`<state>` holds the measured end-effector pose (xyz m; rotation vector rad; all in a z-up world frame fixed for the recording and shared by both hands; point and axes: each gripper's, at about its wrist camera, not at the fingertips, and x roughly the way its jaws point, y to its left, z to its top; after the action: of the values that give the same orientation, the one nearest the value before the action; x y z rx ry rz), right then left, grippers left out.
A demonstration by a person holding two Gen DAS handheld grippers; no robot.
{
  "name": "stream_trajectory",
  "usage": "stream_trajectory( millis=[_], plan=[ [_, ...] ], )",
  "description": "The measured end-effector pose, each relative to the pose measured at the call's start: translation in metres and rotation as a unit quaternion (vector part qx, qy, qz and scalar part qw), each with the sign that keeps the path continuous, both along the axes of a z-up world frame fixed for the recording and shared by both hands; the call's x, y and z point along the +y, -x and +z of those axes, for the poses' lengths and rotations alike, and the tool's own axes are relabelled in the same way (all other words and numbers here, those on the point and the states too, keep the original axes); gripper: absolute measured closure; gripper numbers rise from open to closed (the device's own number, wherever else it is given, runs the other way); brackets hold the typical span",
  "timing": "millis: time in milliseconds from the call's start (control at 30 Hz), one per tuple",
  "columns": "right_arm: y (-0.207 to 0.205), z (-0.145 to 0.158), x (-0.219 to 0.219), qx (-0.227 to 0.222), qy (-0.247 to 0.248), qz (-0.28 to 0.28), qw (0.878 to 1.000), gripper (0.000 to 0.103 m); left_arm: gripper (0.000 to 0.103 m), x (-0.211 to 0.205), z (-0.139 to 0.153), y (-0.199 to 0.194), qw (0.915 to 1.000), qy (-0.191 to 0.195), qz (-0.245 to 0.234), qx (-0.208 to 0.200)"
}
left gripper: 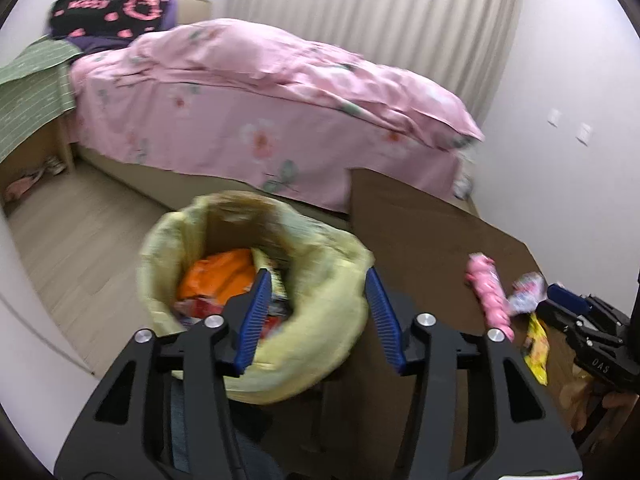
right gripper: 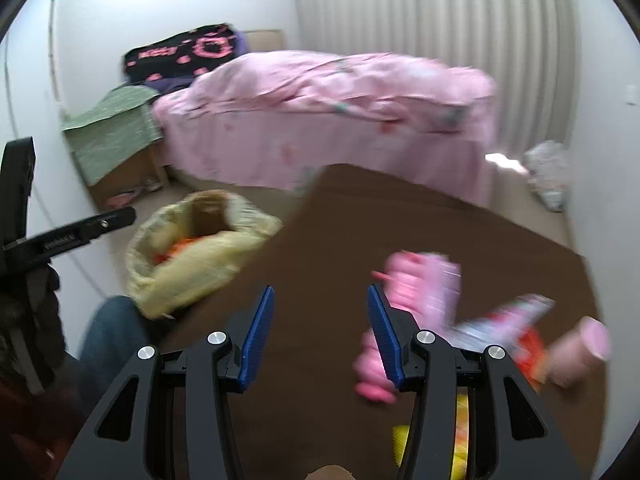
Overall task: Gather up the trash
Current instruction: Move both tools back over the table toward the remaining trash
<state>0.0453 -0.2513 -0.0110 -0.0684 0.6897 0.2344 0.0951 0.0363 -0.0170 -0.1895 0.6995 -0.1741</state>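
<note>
A bin lined with a yellow bag (left gripper: 320, 320) stands on the floor left of the brown table (left gripper: 420, 232); it holds an orange wrapper (left gripper: 220, 276) and other wrappers. My left gripper (left gripper: 320, 312) is open and empty over the bin's mouth. On the table lie a pink packet (left gripper: 490, 296), a white-pink wrapper (left gripper: 526, 292) and a yellow wrapper (left gripper: 536, 346). My right gripper (right gripper: 320, 332) is open and empty above the table, its right finger beside the pink packet (right gripper: 424, 284). The bin (right gripper: 192, 260) shows at its left.
A bed with a pink quilt (left gripper: 260, 100) fills the back. A green-covered nightstand (left gripper: 28, 96) stands at the left. A pink cup (right gripper: 580, 352) and a red-white wrapper (right gripper: 512, 324) lie at the table's right. A white bag (right gripper: 548, 176) sits by the far wall.
</note>
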Motion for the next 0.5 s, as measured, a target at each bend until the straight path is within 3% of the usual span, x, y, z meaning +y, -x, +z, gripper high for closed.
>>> stream_trajectory(
  millis=[200, 400, 500],
  plan=[
    [0.048, -0.009, -0.070, -0.021, 0.020, -0.098, 0.995, 0.057, 0.045, -0.071, -0.008, 0.002, 0.9932, 0.003, -0.116, 0.005],
    [0.074, -0.026, -0.114, -0.012, 0.010, -0.150, 0.989, 0.057, 0.044, -0.152, -0.021, 0.002, 0.9689, 0.006, -0.247, 0.018],
    [0.080, -0.033, -0.127, -0.013, -0.004, -0.160, 0.987, 0.057, 0.044, -0.183, -0.025, -0.002, 0.9571, 0.015, -0.288, 0.024]
  ],
)
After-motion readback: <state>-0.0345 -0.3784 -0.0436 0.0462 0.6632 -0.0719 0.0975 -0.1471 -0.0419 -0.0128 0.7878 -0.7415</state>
